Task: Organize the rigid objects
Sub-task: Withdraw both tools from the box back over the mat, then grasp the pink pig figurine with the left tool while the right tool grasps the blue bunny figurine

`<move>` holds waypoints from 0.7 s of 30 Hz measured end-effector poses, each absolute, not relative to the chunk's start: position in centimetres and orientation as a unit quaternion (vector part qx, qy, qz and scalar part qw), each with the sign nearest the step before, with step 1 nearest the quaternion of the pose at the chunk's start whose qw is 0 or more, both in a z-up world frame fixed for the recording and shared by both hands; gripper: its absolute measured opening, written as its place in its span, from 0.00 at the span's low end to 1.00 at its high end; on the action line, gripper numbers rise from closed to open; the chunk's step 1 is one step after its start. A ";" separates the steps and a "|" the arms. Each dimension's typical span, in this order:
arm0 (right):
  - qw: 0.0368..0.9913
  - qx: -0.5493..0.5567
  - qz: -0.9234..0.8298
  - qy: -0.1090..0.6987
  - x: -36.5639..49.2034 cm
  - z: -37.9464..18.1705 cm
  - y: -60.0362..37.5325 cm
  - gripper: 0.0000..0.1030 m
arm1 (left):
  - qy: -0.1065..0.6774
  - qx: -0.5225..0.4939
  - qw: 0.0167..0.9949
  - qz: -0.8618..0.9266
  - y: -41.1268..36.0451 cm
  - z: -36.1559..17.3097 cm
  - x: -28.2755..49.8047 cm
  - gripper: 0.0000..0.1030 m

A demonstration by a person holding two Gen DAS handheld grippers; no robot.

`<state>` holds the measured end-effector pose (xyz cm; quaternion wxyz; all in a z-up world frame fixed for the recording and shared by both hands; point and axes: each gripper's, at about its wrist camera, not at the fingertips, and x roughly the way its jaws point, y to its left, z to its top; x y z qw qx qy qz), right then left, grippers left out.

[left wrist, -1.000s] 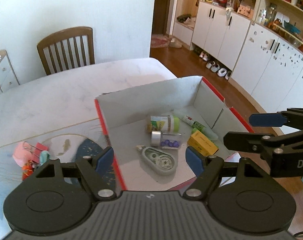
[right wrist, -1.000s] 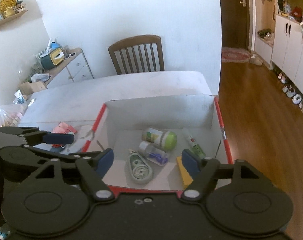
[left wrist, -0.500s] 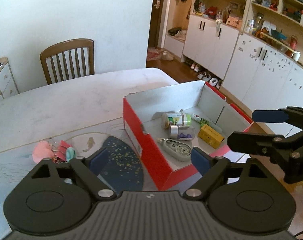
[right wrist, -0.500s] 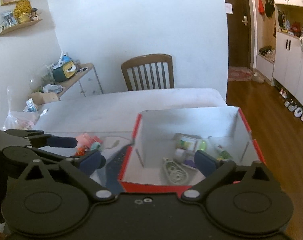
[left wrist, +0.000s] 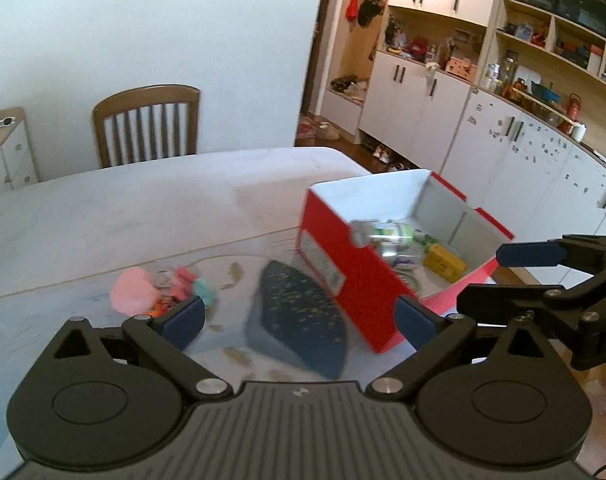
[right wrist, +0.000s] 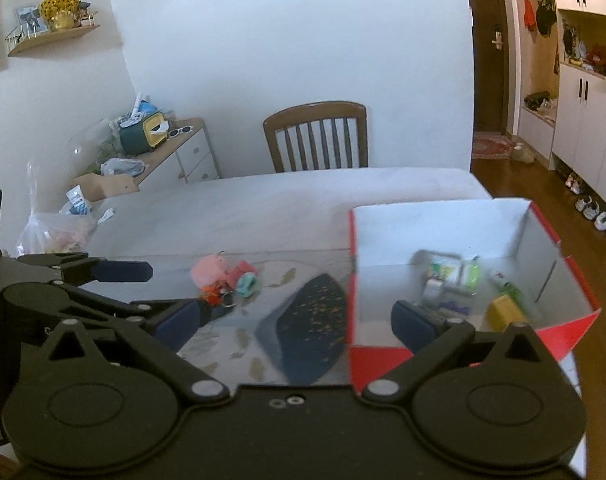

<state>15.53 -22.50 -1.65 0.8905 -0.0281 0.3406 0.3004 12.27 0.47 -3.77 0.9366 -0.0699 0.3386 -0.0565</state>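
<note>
On the left of the table point(left wrist: 151, 204) lies a small heap of oddments: a pink soft blob point(left wrist: 133, 290), a pink clip-like piece point(right wrist: 241, 270) and a teal roundish piece point(right wrist: 247, 283), with something orange point(right wrist: 211, 295) at the near edge, all touching or just beside one another and too blurred to name more closely. The left gripper point(left wrist: 299, 316) hangs above the table near this heap; its jaws are opening and nothing lies between them, only the dark blue speckled patch point(left wrist: 299, 316) of the table mat below. To the right stands the red cardboard box point(left wrist: 343, 276), open-topped with white inner walls, holding a green-capped bottle point(left wrist: 387, 232) on its side, a clear container with purple bits point(right wrist: 447, 298), a yellow packet point(left wrist: 445, 262) and a slim green-and-white tube point(right wrist: 505, 286). The right gripper point(right wrist: 295, 322) has its jaws spread wide and grips nothing; one finger sits over the mat, the other over the box's near wall.

The left wrist view alone shows the box's red long side with its white label point(left wrist: 321, 264), the long run of white cupboards point(left wrist: 503, 148) and the cluttered shelves above them. The right wrist view alone shows the low chest point(right wrist: 183, 156) against the left wall with its clutter, a wall shelf point(right wrist: 53, 38) above, and the plastic bag point(right wrist: 55, 228) at the table's far left edge. Both show the wooden chair point(left wrist: 147, 124) behind the table, and each shows the other gripper at its edge.
</note>
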 end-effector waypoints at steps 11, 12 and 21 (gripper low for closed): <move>0.874 -0.047 0.312 0.369 15.1 -4.1 -16.4 0.99 | 0.357 -0.065 0.931 -0.030 5.8 -7.3 9.8 0.98; 0.872 -0.051 0.313 0.373 15.3 -4.3 -16.0 0.99 | 0.360 -0.063 0.930 -0.029 6.1 -7.7 9.6 0.98; 0.839 -0.108 0.353 0.400 15.3 -6.9 -11.2 0.99 | 0.395 -0.078 0.915 -0.014 7.6 -12.0 8.0 0.98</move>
